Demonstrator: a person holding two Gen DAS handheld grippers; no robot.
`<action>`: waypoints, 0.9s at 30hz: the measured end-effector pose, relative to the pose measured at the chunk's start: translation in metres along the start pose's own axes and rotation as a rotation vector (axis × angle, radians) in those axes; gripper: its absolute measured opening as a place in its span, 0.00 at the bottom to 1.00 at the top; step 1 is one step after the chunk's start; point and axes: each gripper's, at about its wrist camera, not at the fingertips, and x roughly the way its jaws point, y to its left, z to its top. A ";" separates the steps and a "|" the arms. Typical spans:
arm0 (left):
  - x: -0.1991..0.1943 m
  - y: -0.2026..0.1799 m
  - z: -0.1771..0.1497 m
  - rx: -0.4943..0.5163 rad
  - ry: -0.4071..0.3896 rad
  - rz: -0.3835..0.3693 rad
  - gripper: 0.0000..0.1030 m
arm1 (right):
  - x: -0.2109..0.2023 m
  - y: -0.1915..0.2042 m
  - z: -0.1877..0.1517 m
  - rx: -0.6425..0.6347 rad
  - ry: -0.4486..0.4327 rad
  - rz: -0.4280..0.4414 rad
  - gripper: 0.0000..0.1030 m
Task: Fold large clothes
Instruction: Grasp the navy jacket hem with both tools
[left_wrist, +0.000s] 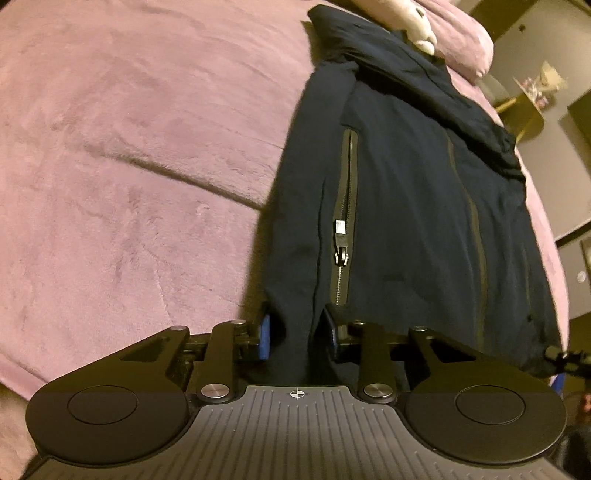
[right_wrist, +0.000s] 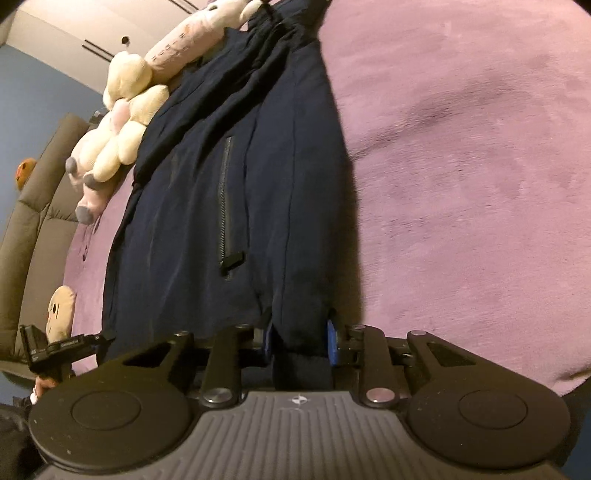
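Jacket (left_wrist: 406, 206) hem pinched, both jaws closed

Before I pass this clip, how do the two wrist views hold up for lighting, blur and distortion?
Left wrist: dim warm light, strong fisheye bending of the pink blanket, navy jacket nearly black, though its pocket zipper reads sharp. Right wrist: same dimness, soft blur along the jacket's right edge, plush toys bright by comparison, dark corners from the lens circle.
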 end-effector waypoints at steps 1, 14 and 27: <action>0.000 0.002 -0.001 -0.006 0.000 -0.003 0.34 | 0.000 0.000 0.000 0.004 0.006 0.004 0.27; -0.002 0.002 0.000 0.011 0.021 0.007 0.45 | 0.004 0.000 -0.007 0.003 0.058 -0.050 0.36; -0.005 0.008 -0.002 -0.010 0.030 -0.013 0.48 | -0.011 -0.021 -0.004 0.067 0.027 -0.047 0.46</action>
